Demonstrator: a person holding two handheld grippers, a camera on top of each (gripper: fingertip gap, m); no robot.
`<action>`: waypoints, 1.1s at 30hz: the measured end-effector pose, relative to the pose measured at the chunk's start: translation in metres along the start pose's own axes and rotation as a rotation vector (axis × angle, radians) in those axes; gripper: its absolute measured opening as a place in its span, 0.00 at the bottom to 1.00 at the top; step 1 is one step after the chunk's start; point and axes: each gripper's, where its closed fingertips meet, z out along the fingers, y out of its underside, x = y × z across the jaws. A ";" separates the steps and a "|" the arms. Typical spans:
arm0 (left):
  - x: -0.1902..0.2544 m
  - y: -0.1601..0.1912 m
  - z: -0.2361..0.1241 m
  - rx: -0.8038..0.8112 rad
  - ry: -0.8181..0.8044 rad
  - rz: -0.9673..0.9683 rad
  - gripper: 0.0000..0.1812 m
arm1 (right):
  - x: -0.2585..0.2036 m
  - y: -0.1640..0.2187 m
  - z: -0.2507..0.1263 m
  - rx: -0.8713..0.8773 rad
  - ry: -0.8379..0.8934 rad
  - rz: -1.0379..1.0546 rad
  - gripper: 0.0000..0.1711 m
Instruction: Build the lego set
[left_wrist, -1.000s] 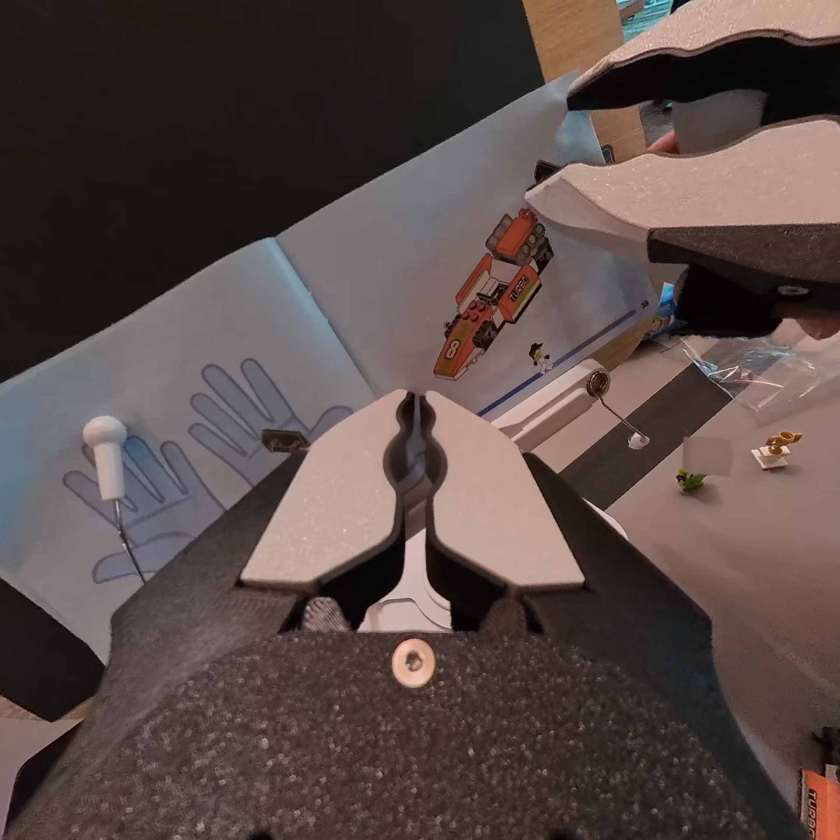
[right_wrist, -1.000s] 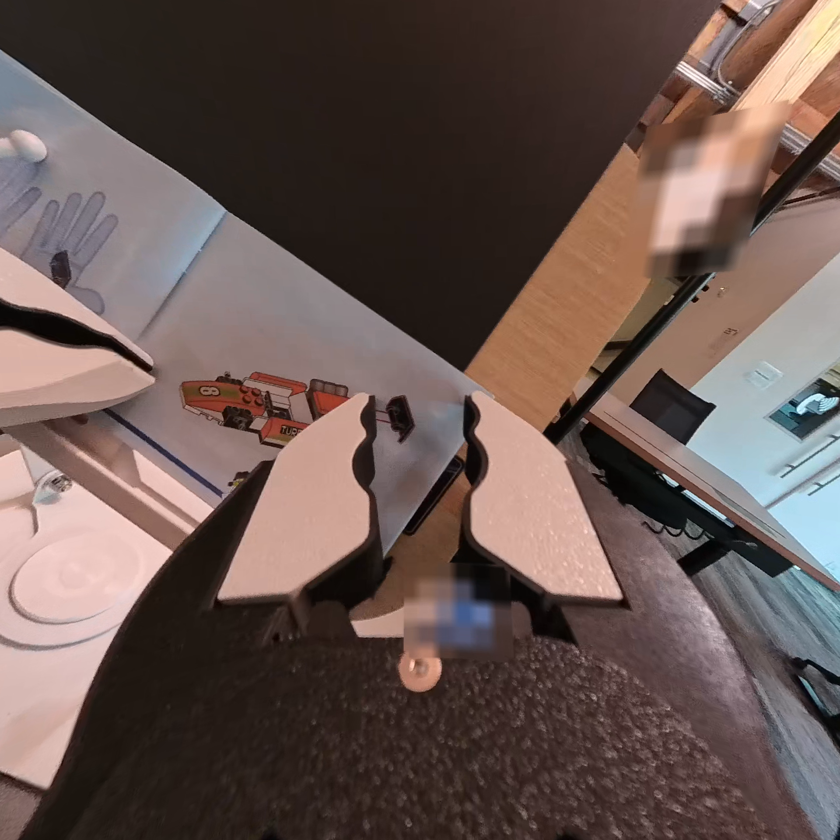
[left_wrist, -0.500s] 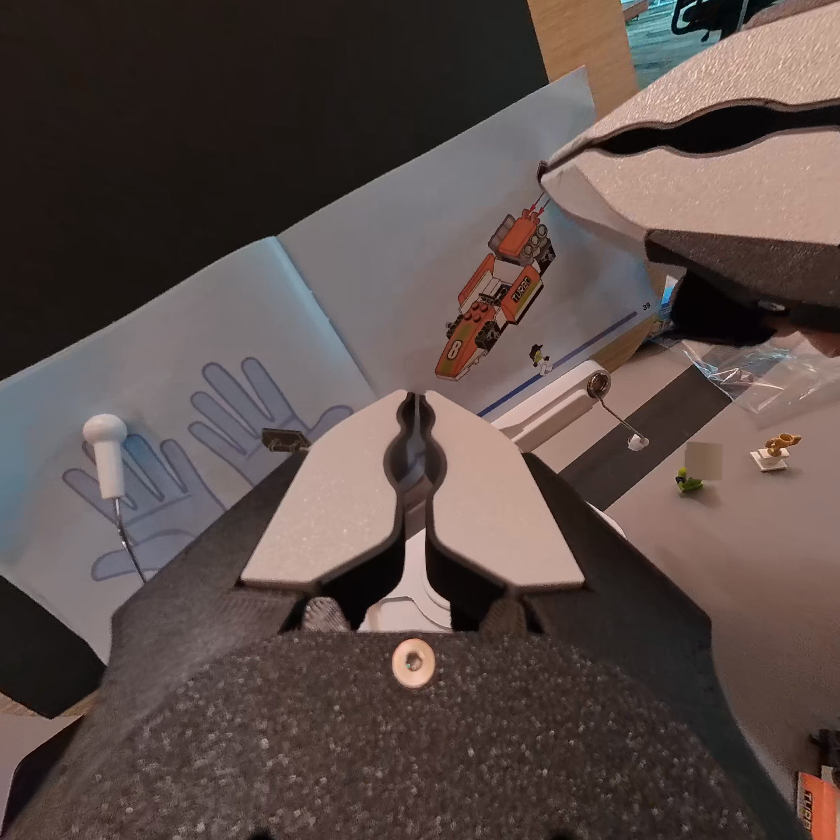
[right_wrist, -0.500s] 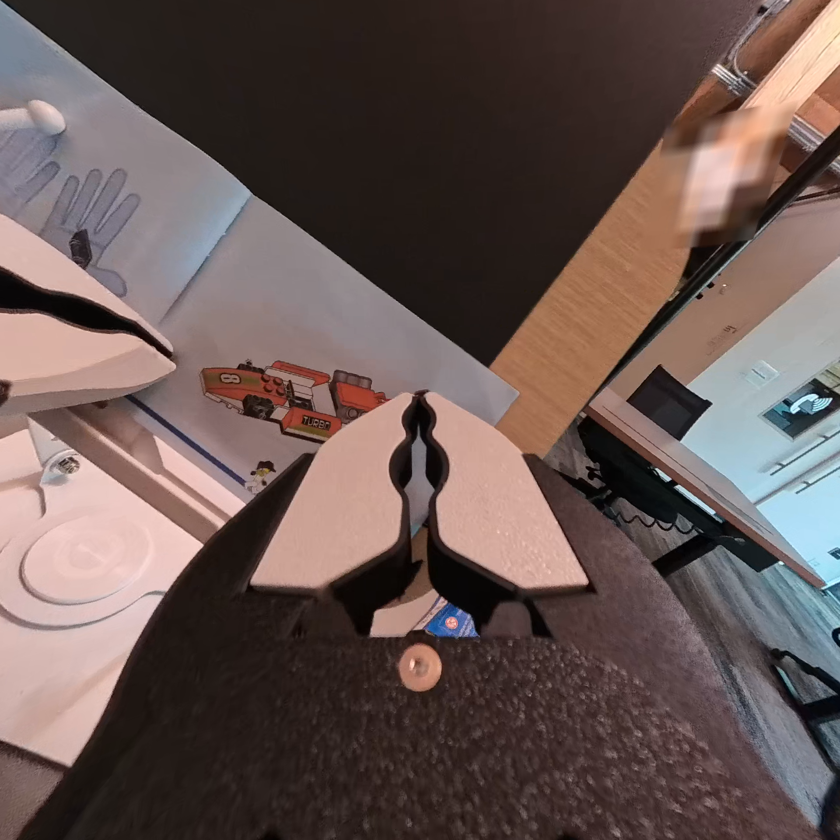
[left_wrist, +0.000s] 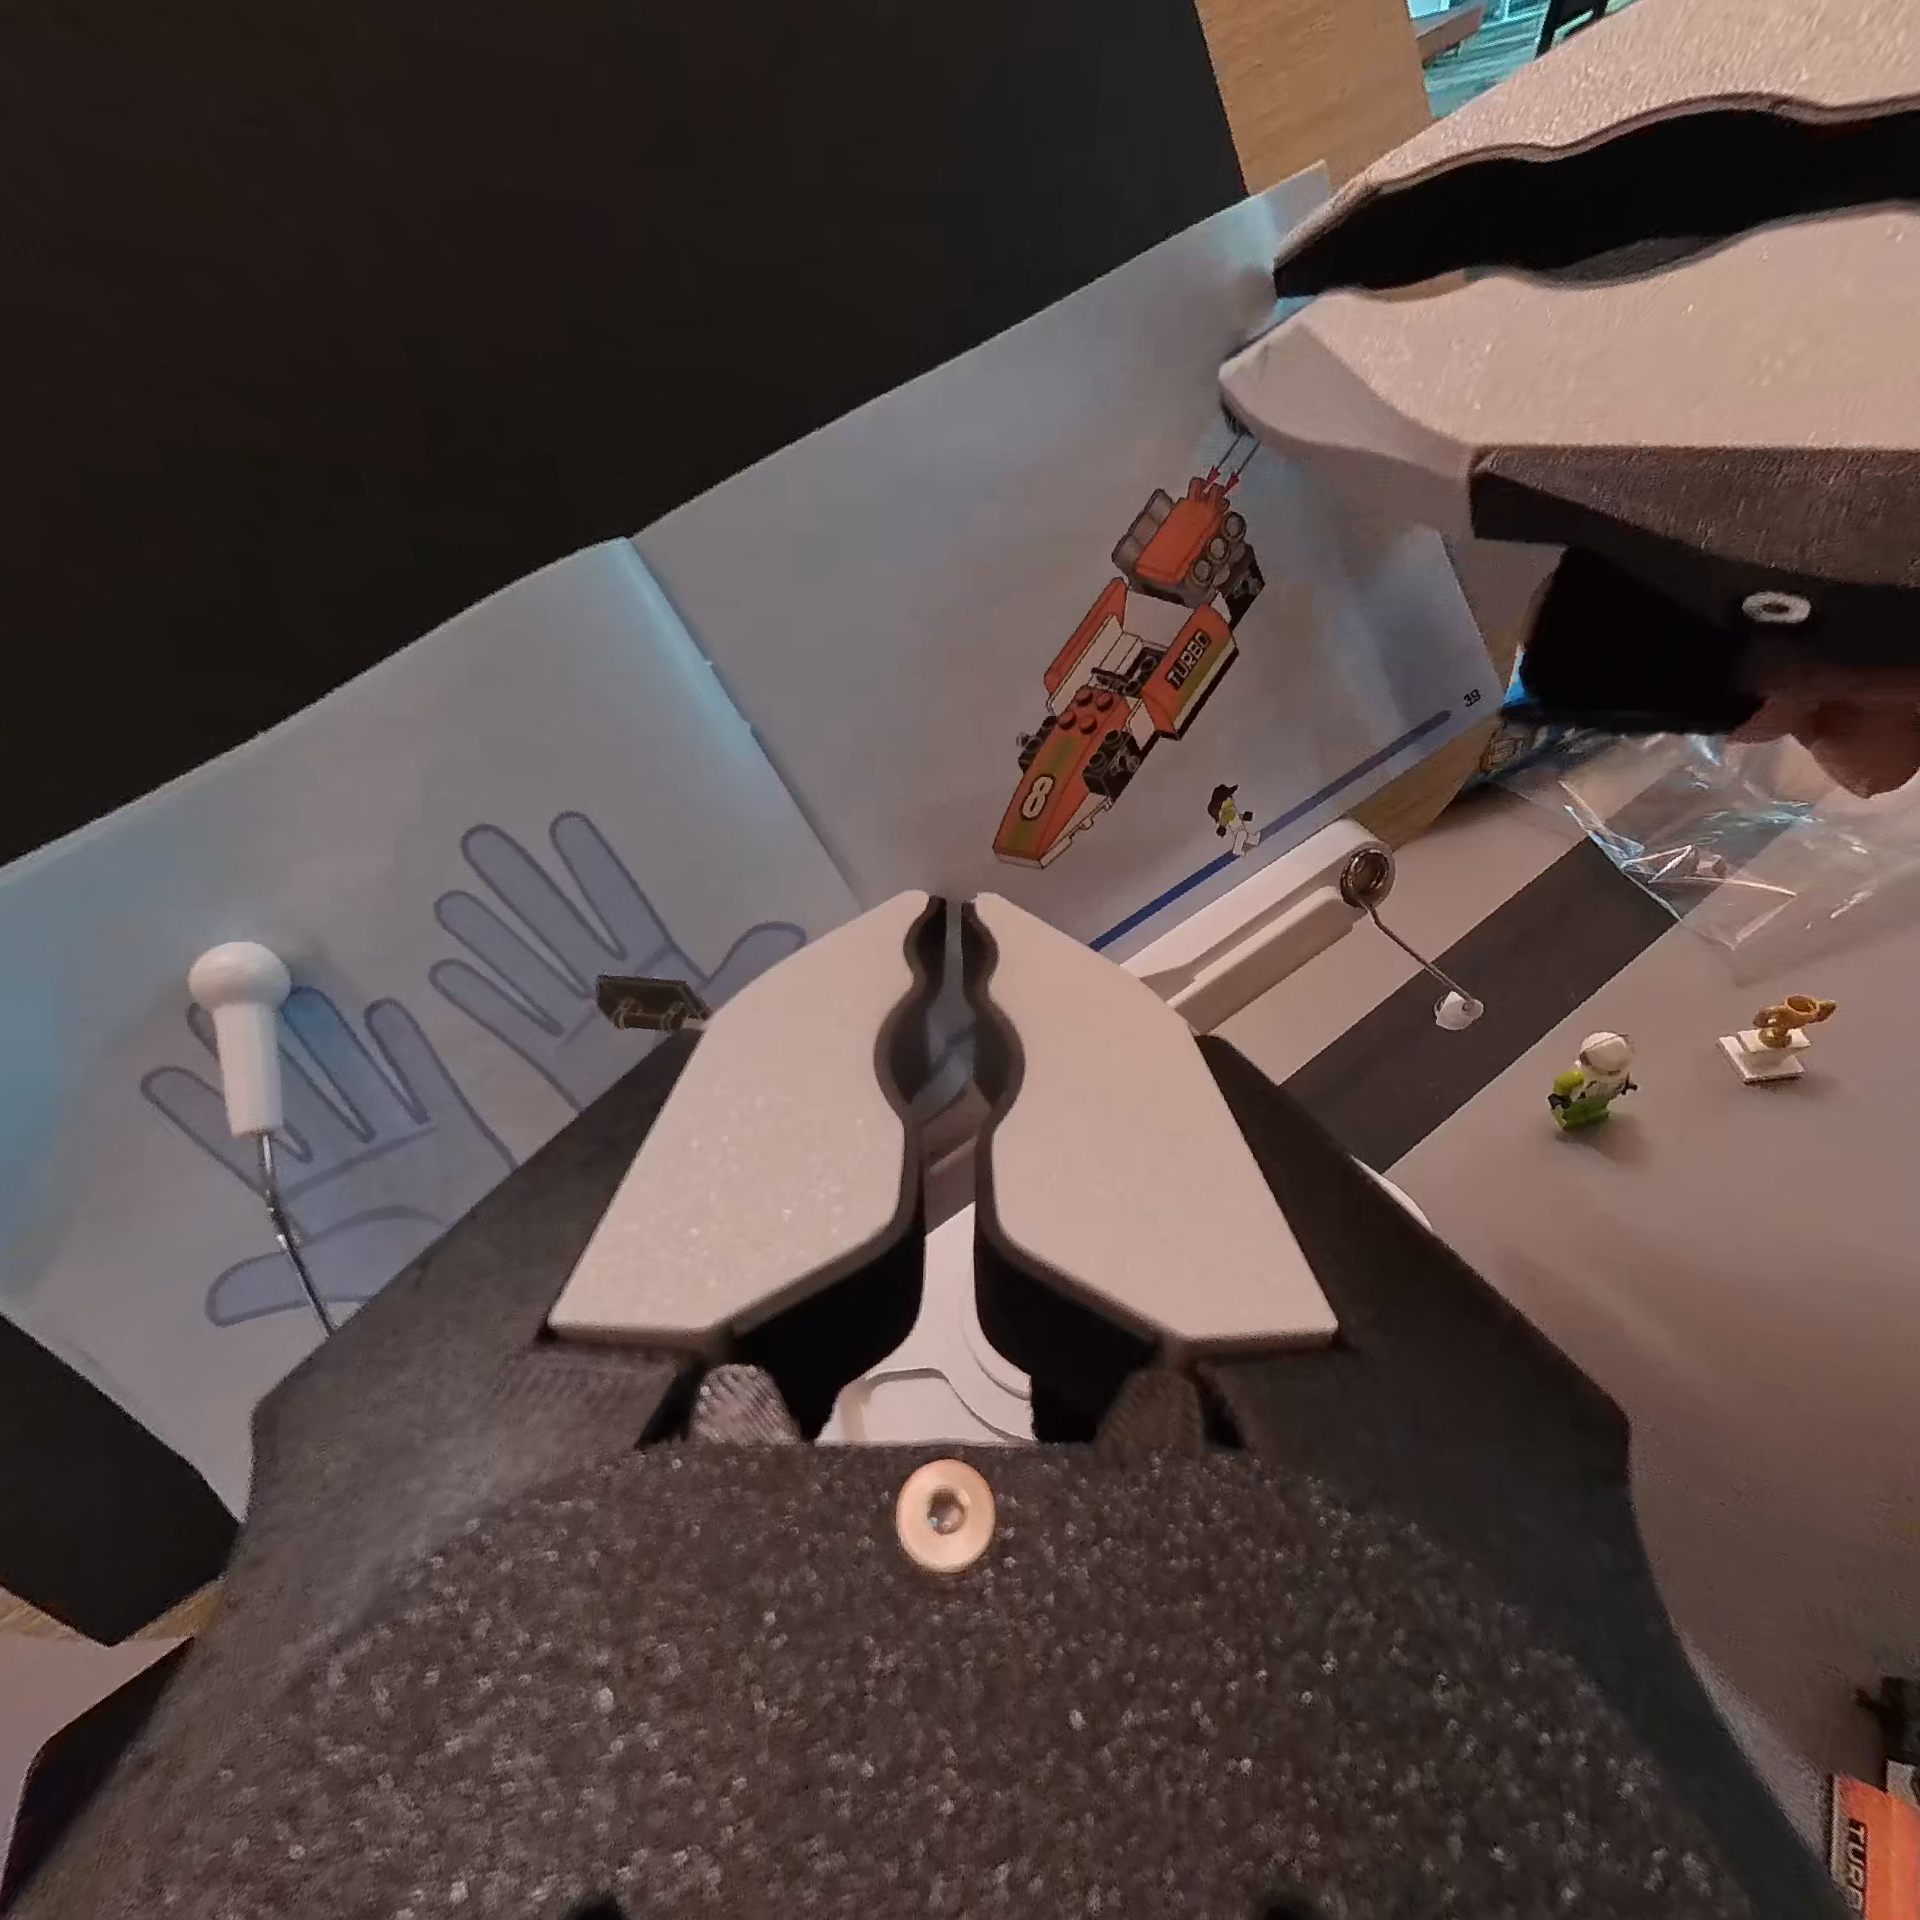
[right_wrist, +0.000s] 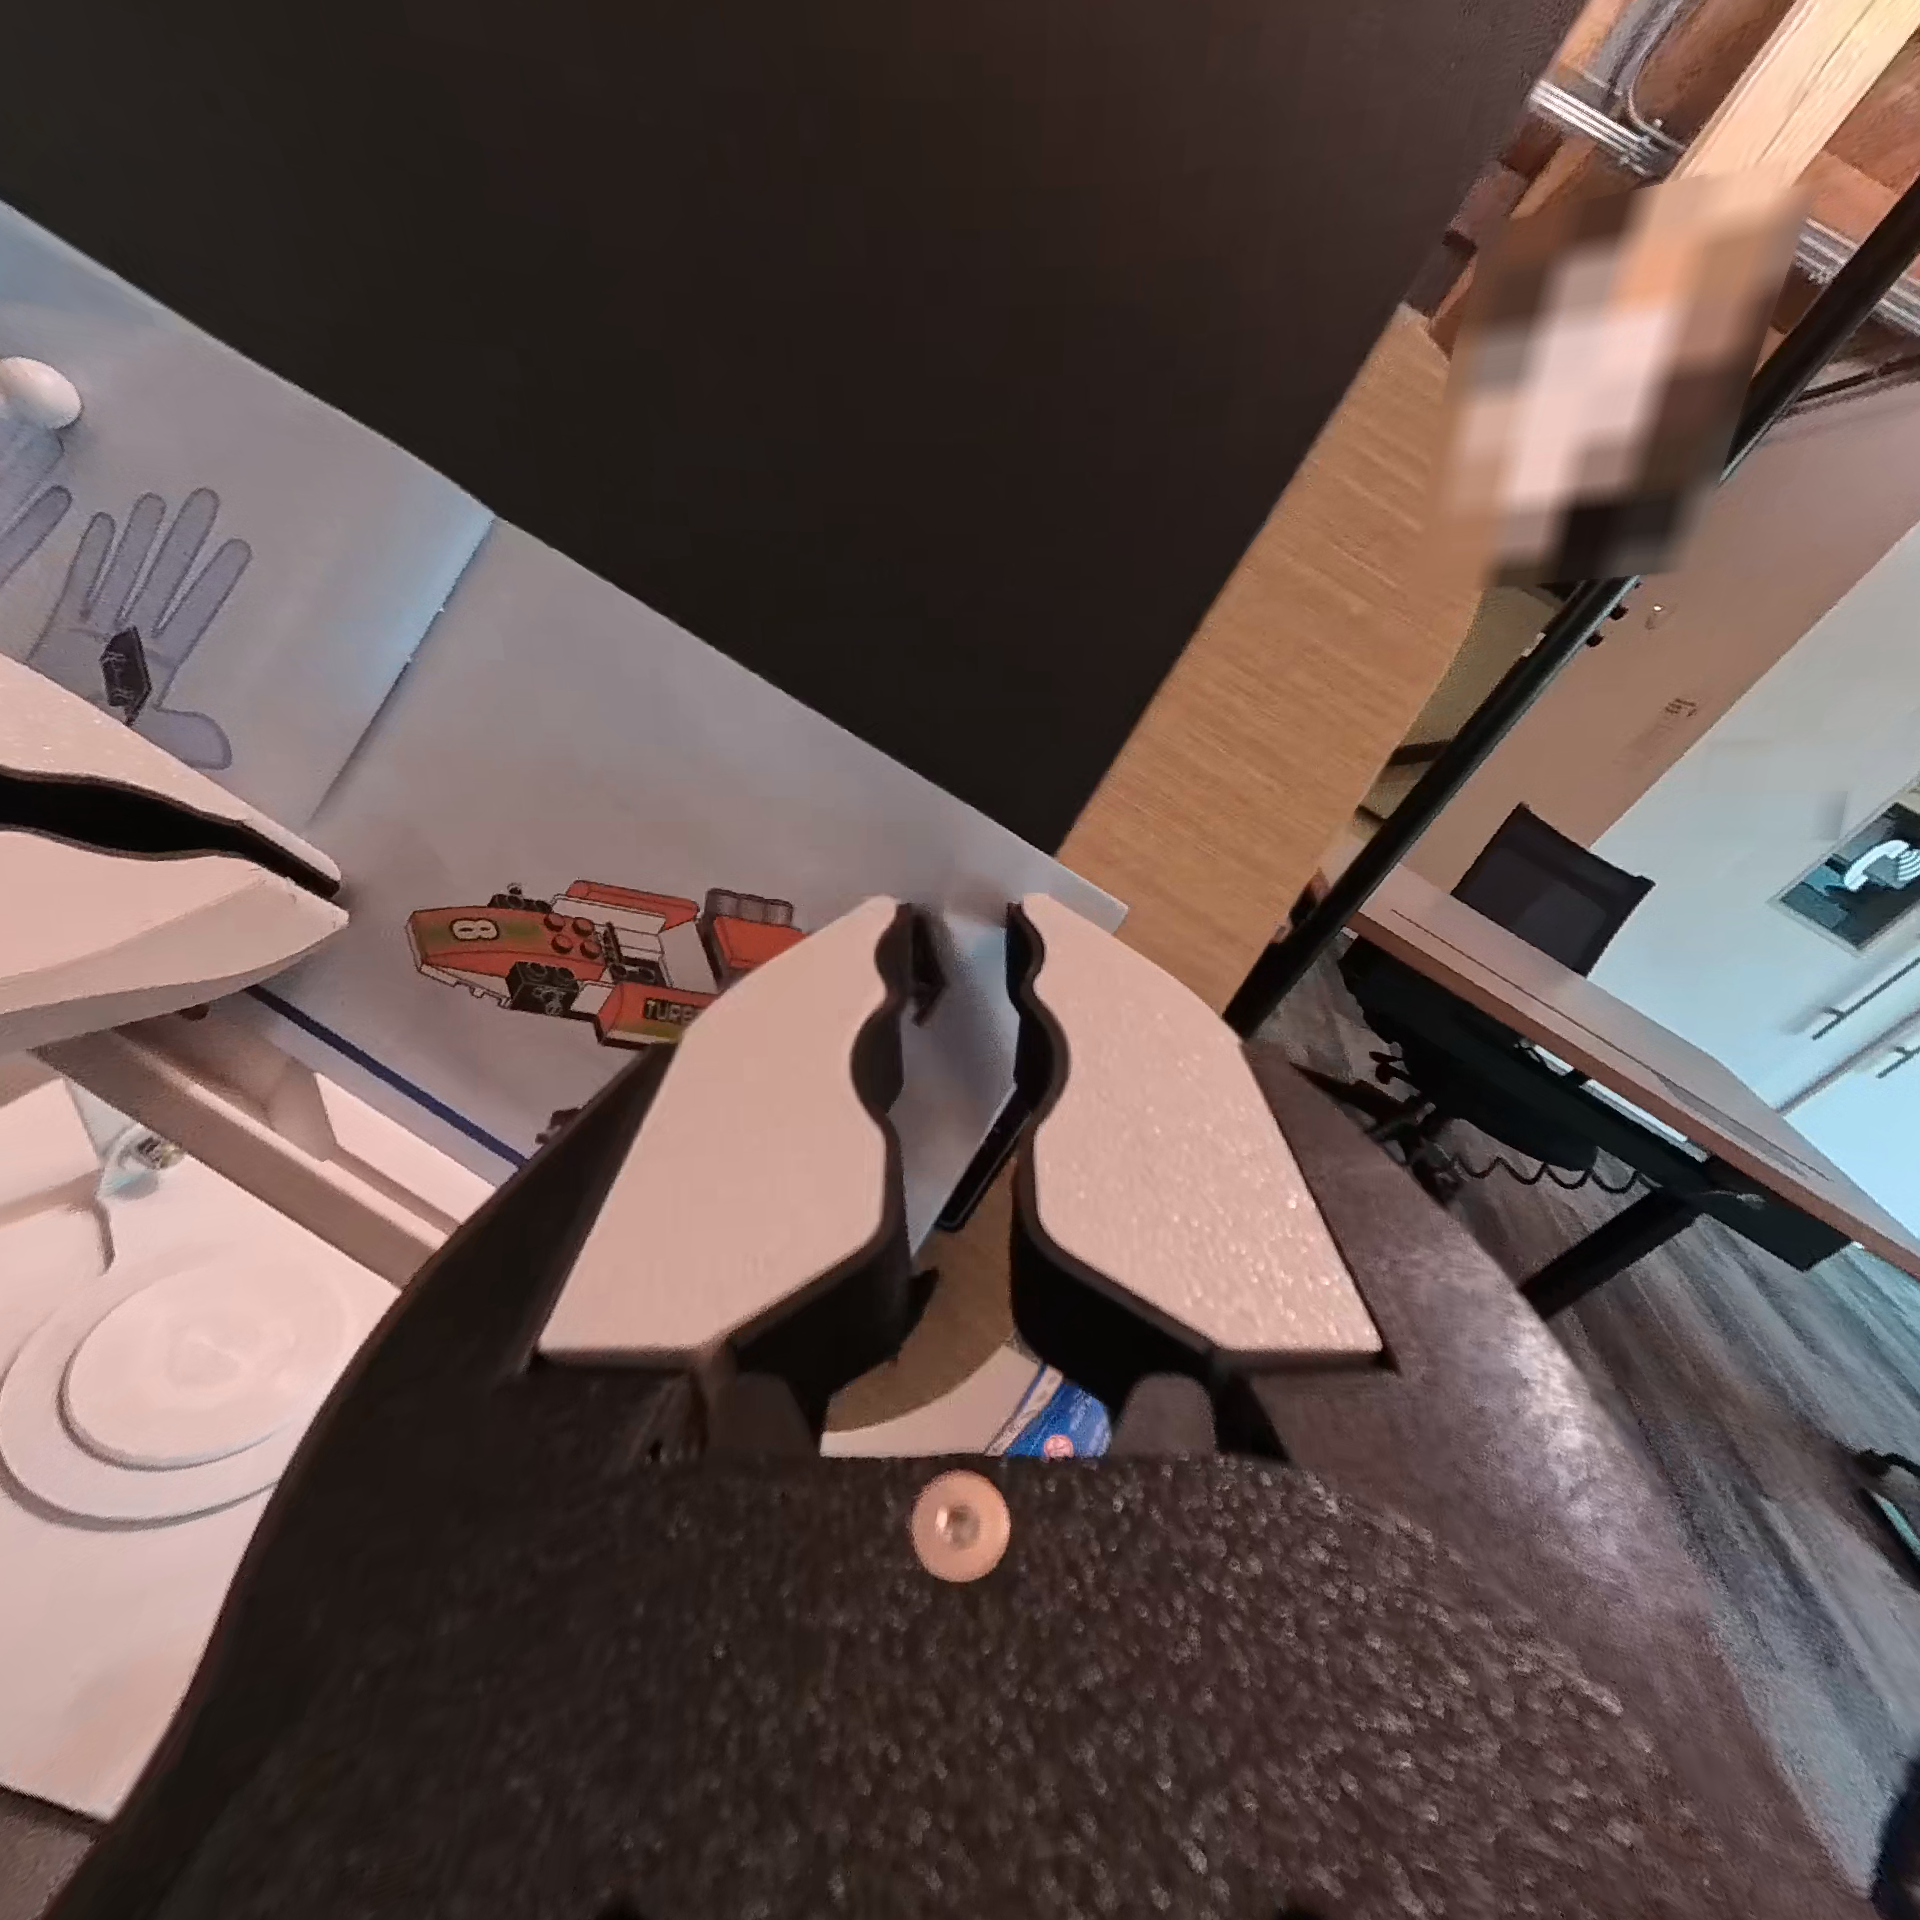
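two tools up at the page. left tool (left_wrist: 951, 909) pinched nearly shut, seemingly on nothing, aimed at the lower edge of the instruction booklet (left_wrist: 883, 623). right tool (right_wrist: 961, 920) parted a crack, straddling the booklet's right corner. probably a page turn: close on one sheet only, near the corner, then sweep across slowly without tugging the booklet off its white stand (left_wrist: 1247, 914). loose lego well apart on the bench (left_wrist: 1662, 1351): minifigure (left_wrist: 1590, 1081), trophy (left_wrist: 1782, 1029), orange piece (left_wrist: 1870, 1860) at the near edge.
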 end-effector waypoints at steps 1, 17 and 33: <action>0.000 0.000 0.000 0.000 0.000 0.000 0.01 | 0.001 0.000 0.000 -0.001 0.001 0.003 0.08; -0.001 0.001 0.000 -0.005 0.001 0.003 0.02 | 0.000 -0.001 0.002 -0.010 0.007 -0.002 0.18; 0.000 0.002 -0.001 -0.005 0.006 0.007 0.01 | 0.006 -0.004 -0.003 0.002 0.031 0.012 0.10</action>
